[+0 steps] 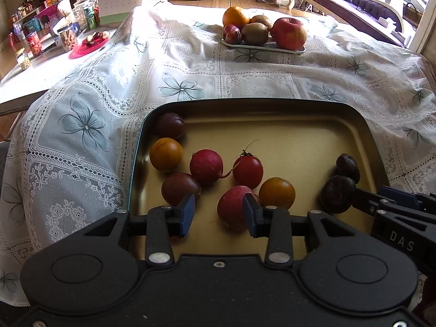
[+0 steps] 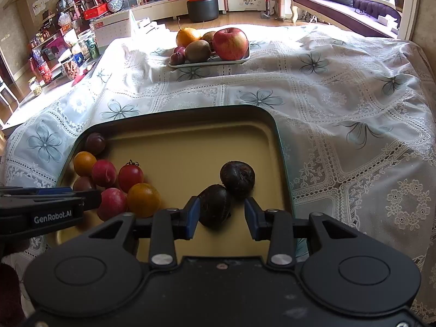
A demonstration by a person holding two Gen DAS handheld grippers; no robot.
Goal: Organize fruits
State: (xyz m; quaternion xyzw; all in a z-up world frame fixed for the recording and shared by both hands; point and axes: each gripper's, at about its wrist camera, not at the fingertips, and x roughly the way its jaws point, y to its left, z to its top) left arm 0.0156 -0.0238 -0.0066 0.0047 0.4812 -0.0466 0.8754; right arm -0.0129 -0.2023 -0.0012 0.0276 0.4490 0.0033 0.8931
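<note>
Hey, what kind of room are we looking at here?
Most likely a lived-in home living room: a cushioned sofa by the window, cluttered shelves, and a lace tablecloth under fruit trays.

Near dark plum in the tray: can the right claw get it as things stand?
Probably yes. The right claw is open with the near dark plum in its gap; the second dark plum touches it behind, clear of the pads.

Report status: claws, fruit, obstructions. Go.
Both claws open, empty: left claw, right claw over near tray. Dark fruit between right's pads. Nothing obstructing.
</note>
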